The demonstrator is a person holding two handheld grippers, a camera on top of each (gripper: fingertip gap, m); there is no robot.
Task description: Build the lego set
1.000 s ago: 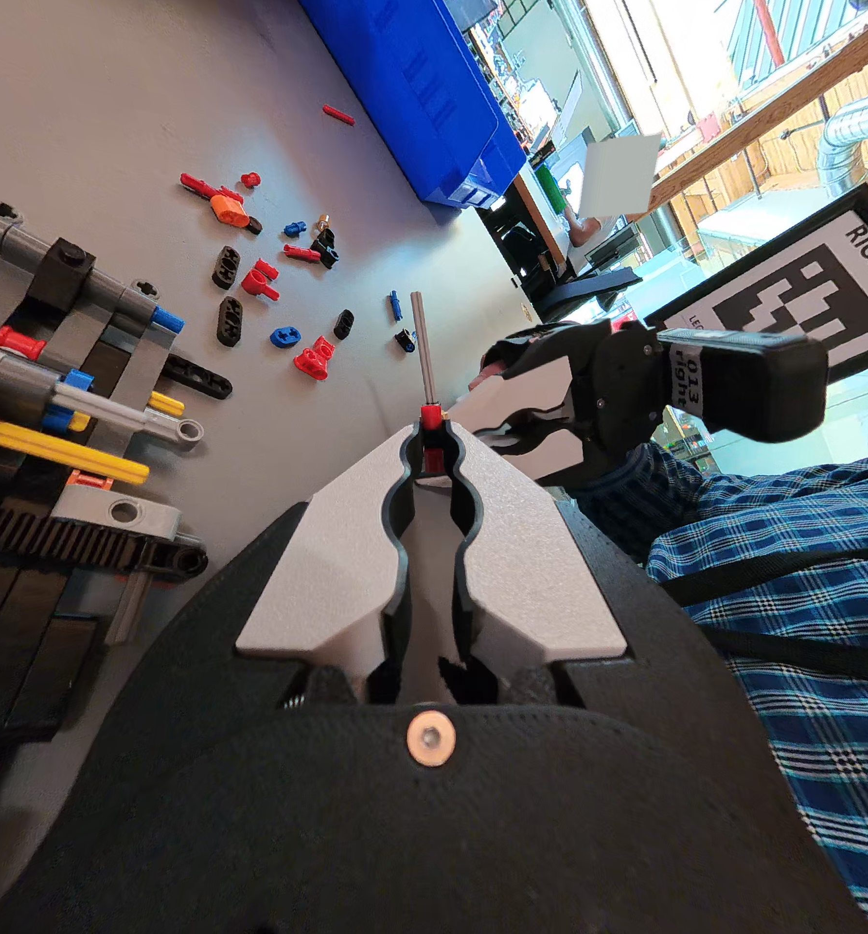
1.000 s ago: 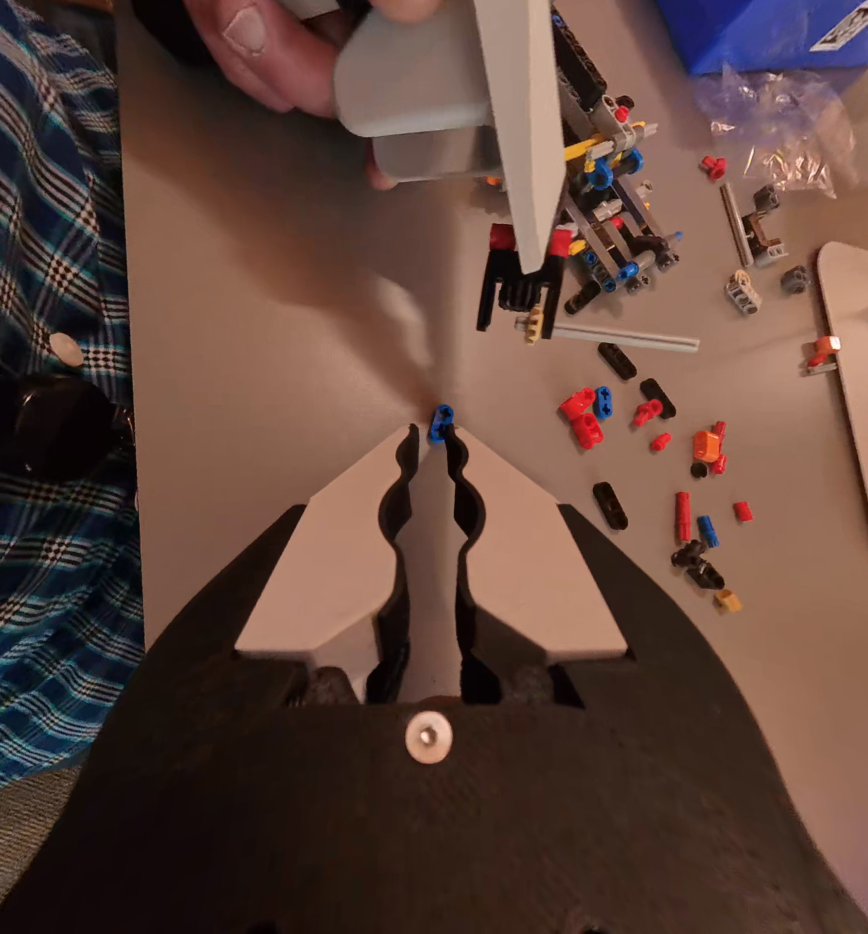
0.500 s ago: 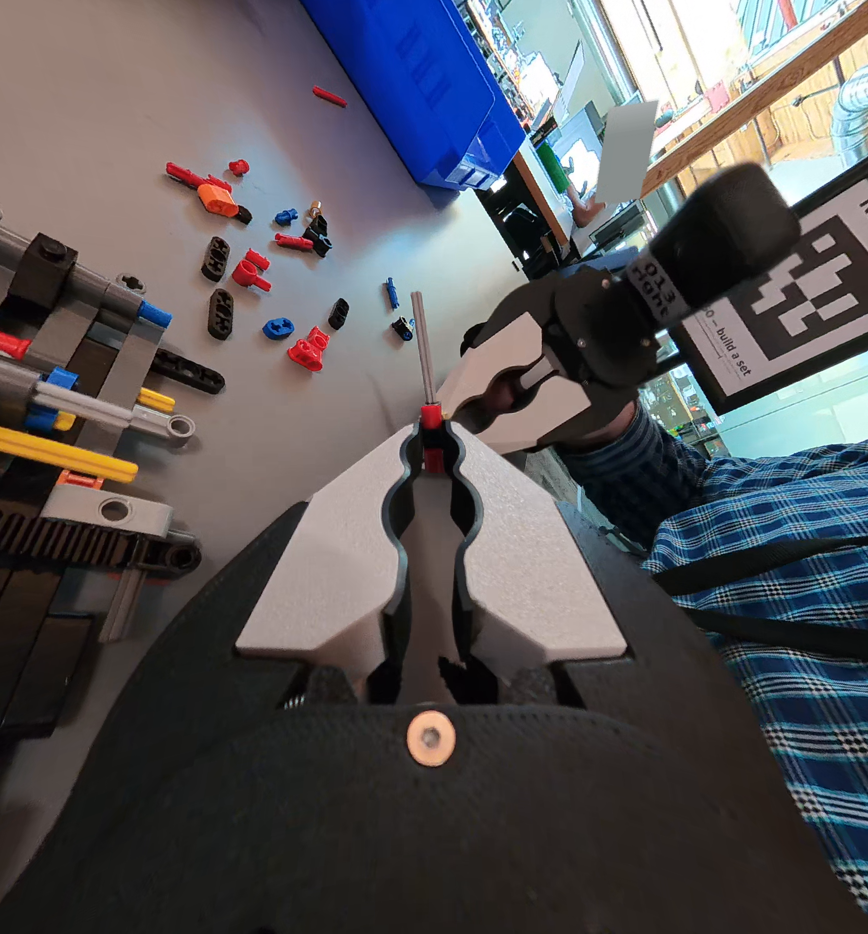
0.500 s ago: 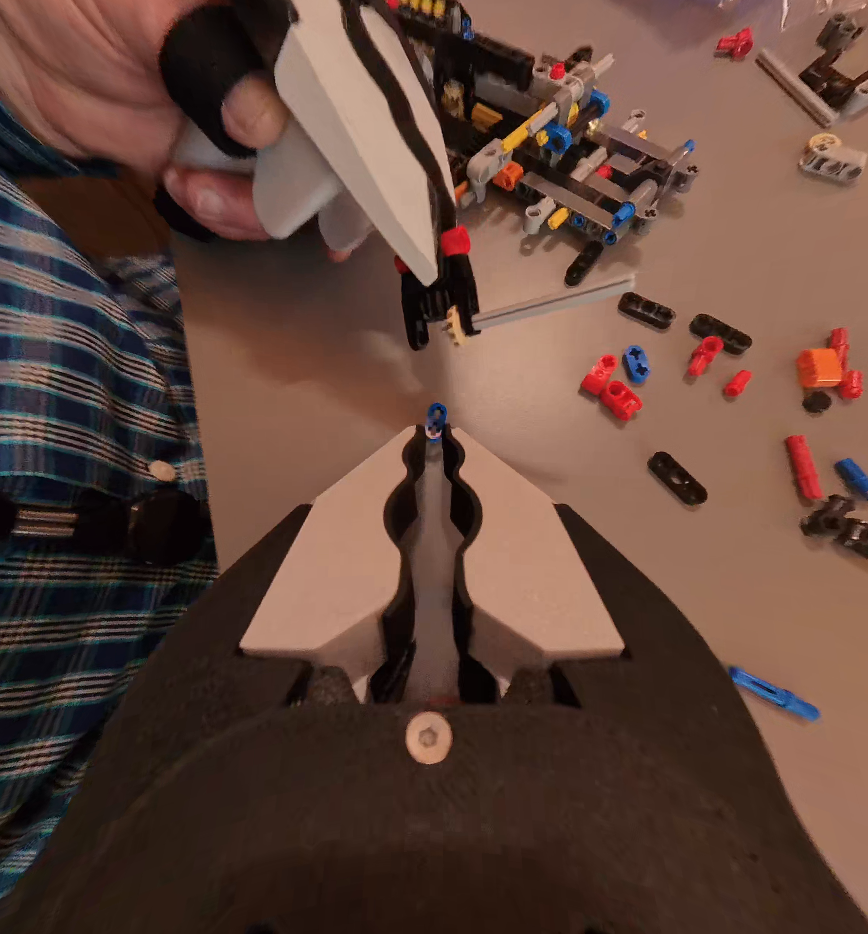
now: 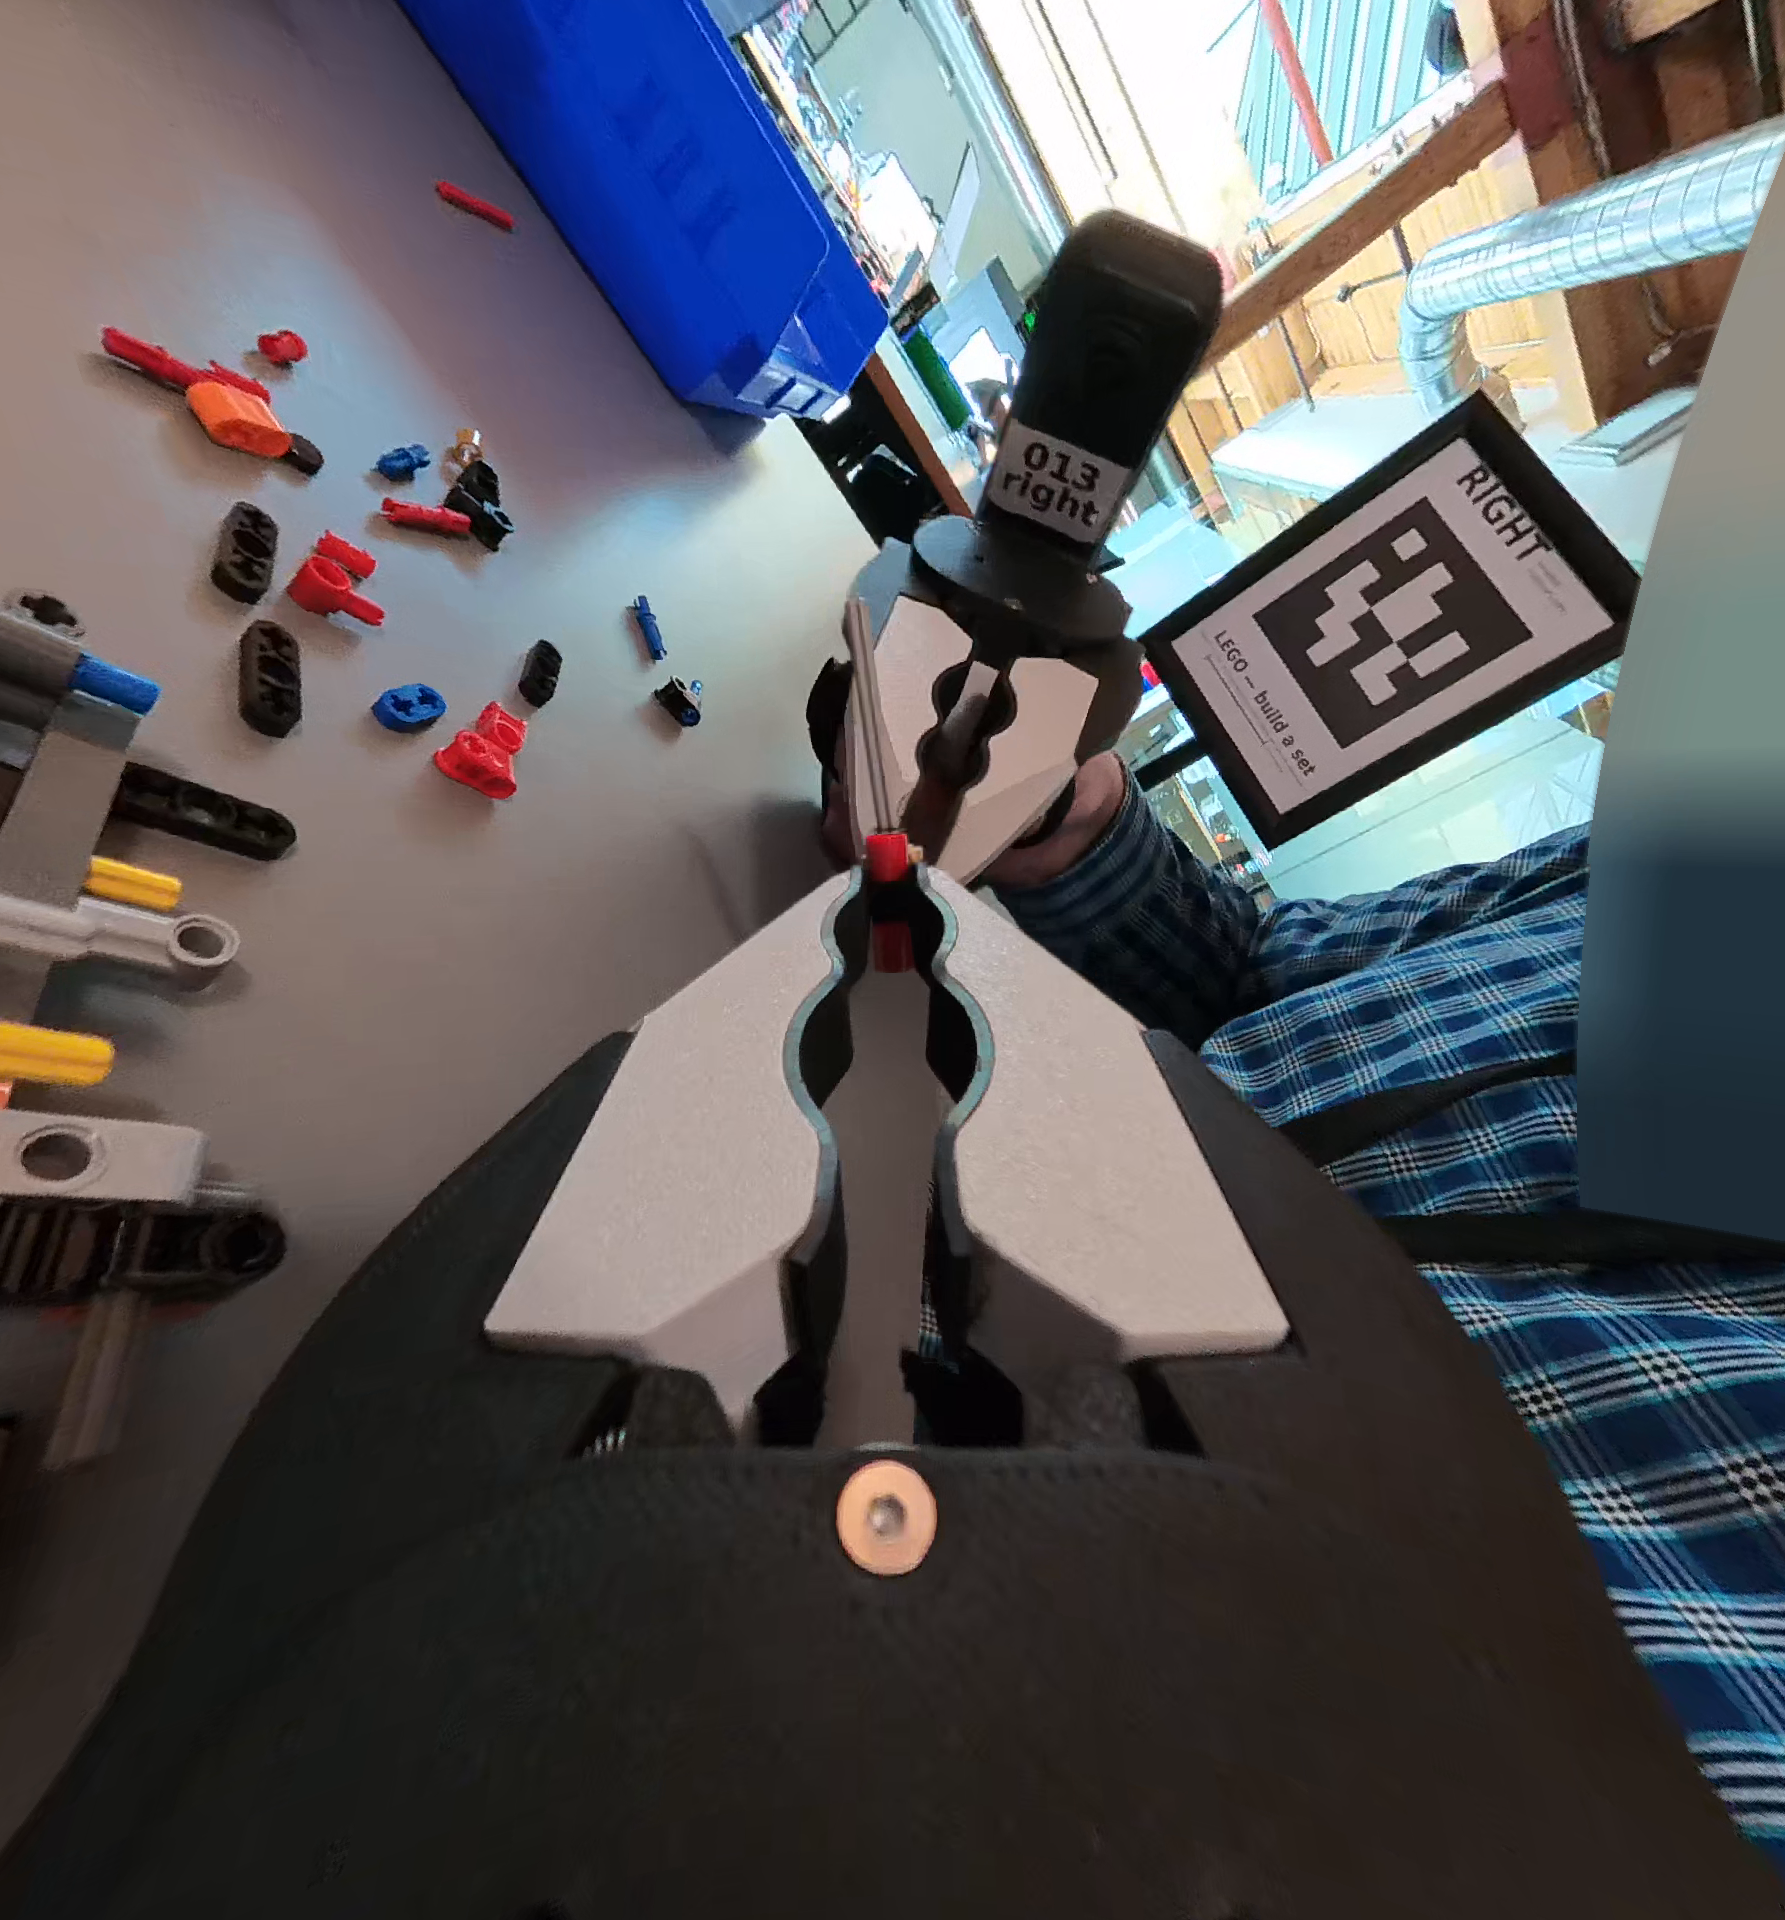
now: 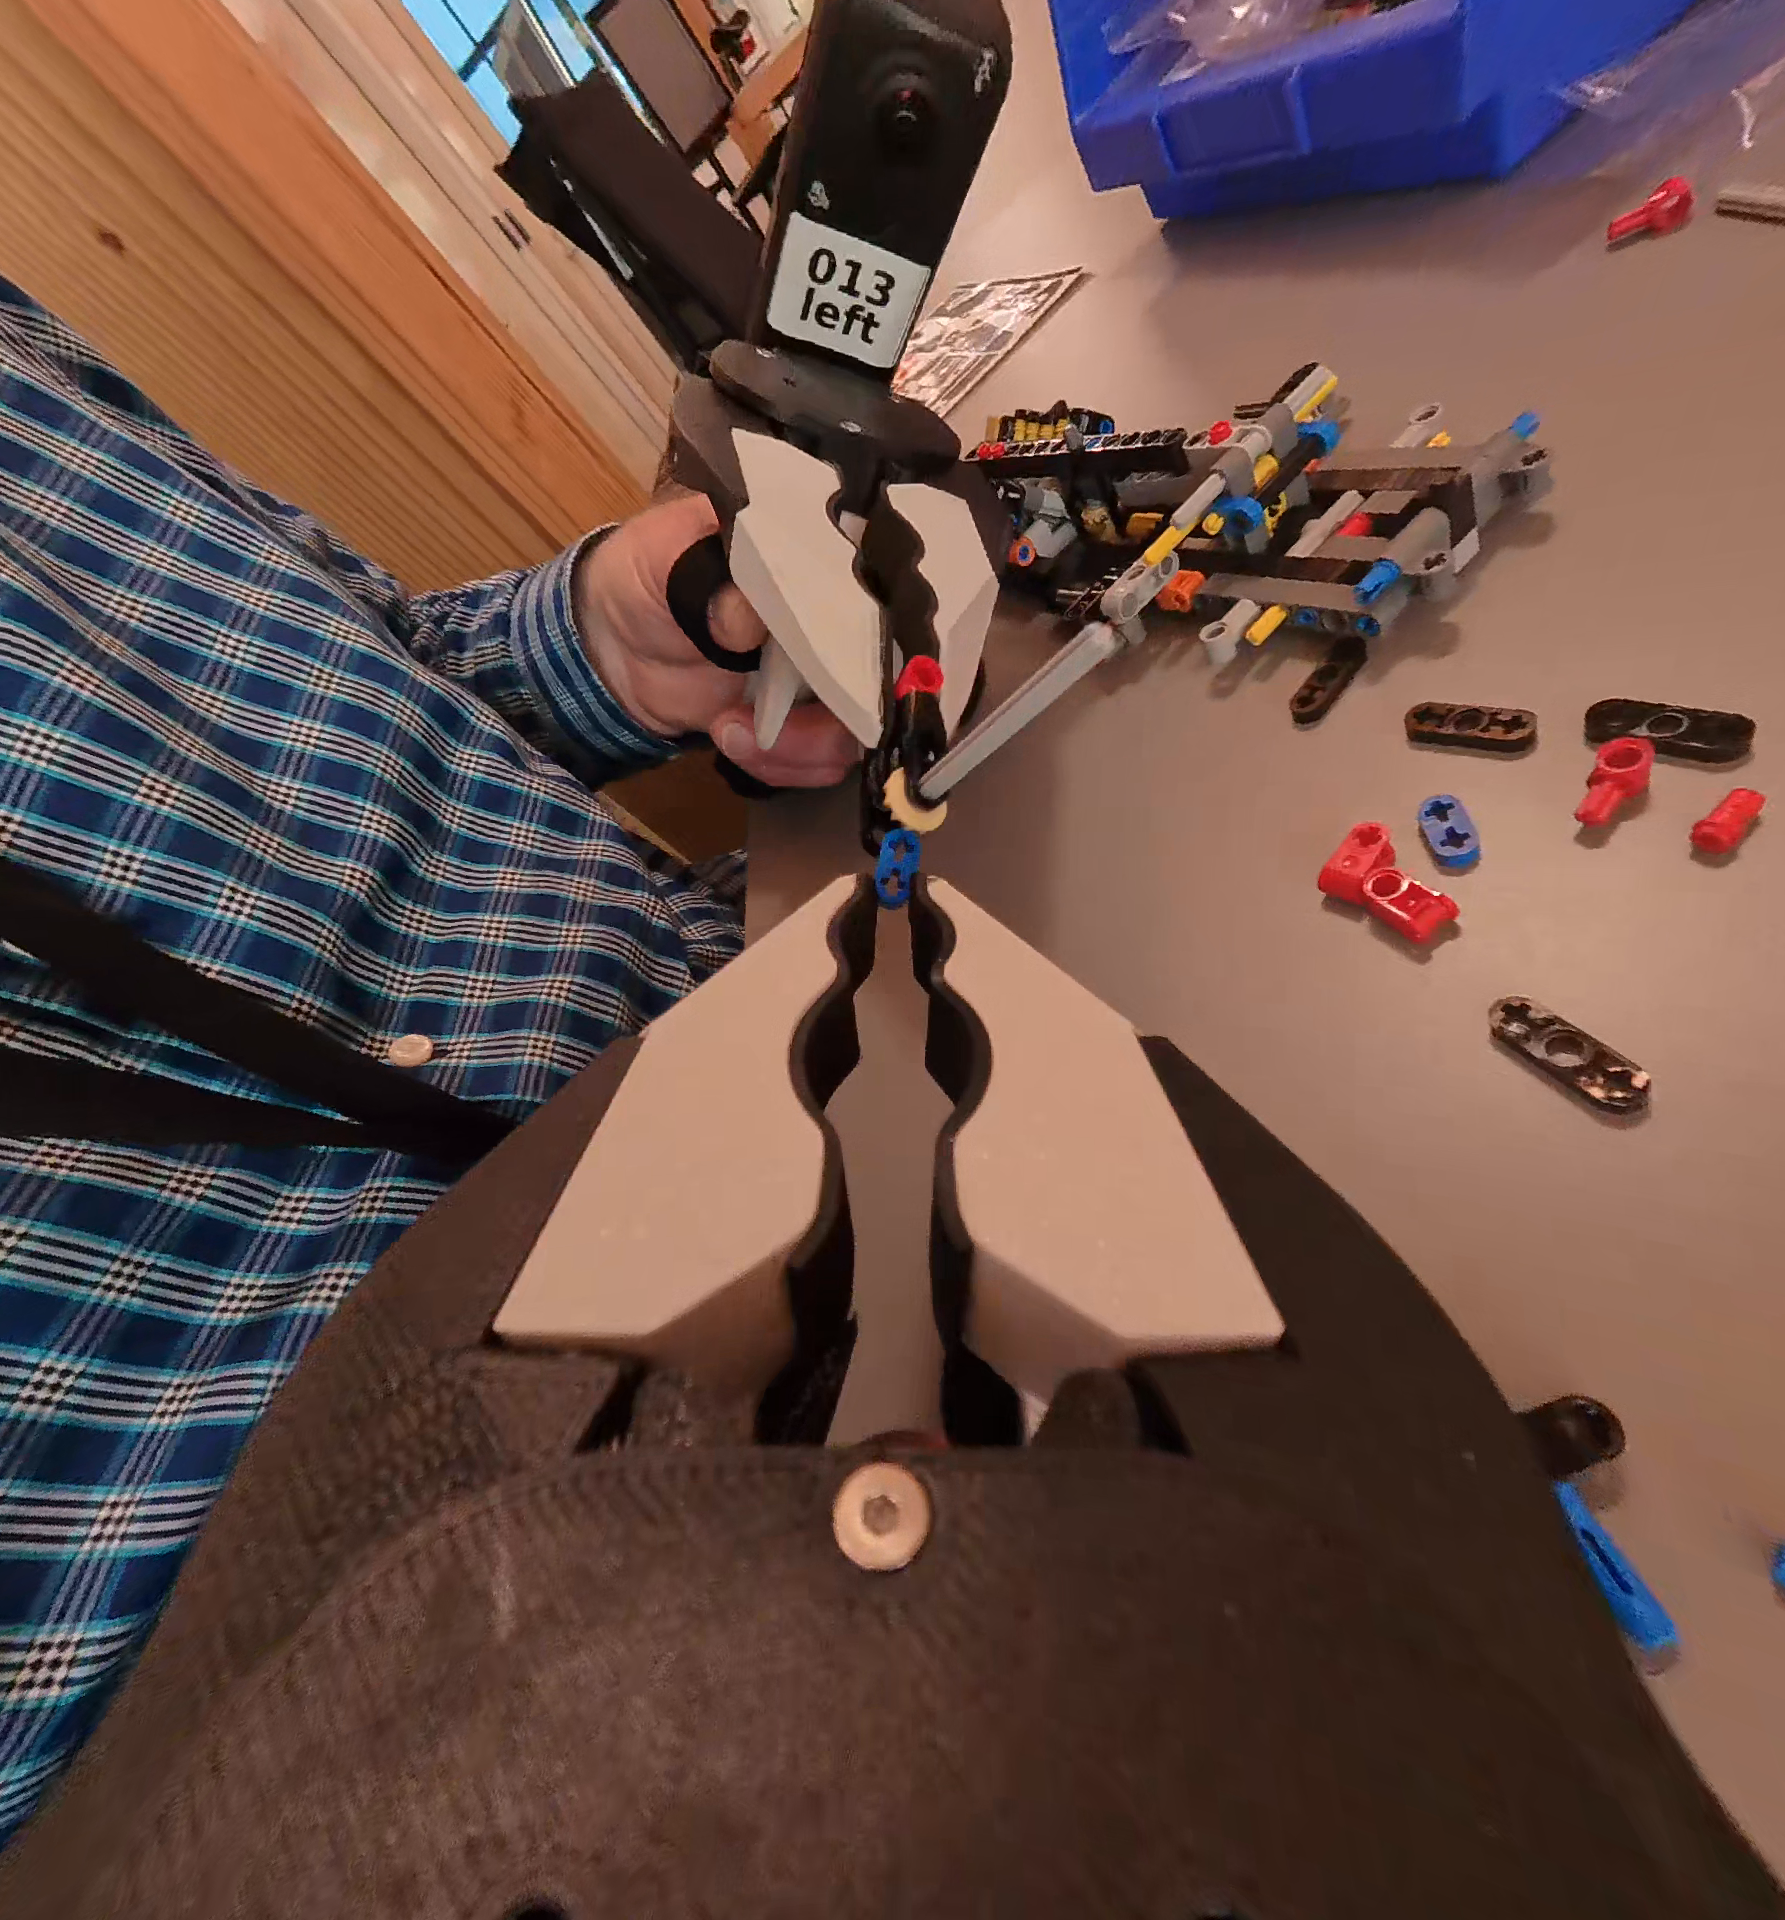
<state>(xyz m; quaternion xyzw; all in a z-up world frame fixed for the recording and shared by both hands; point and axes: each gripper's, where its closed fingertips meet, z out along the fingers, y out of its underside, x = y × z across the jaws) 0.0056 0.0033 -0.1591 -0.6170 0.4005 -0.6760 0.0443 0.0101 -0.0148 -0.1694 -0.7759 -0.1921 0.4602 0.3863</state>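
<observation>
My left gripper (image 5: 886, 883) is shut on a small sub-assembly: a red-capped black piece (image 5: 886, 914) with a long grey axle (image 5: 867, 717) sticking out. In the right wrist view the left gripper (image 6: 914, 707) holds that black piece (image 6: 909, 732) with a tan bush (image 6: 914, 810) and the axle (image 6: 1023, 717). My right gripper (image 6: 893, 883) is shut on a small blue liftarm (image 6: 898, 868), whose far end sits right at the tan bush. Both grippers are held above the table, tip to tip. The right gripper (image 5: 935, 857) faces the left one in the left wrist view.
The large partly built model (image 6: 1262, 520) lies on the grey table (image 6: 1283, 1195); it also shows in the left wrist view (image 5: 36, 935). Loose red (image 6: 1387, 883), blue (image 6: 1449, 826) and black (image 6: 1568, 1055) pieces are scattered beside it. A blue bin (image 6: 1335, 104) stands at the far edge.
My right gripper has lifted the blue liftarm off the table and swung up to face the left gripper. The blue piece now sits against the held sub-assembly.
</observation>
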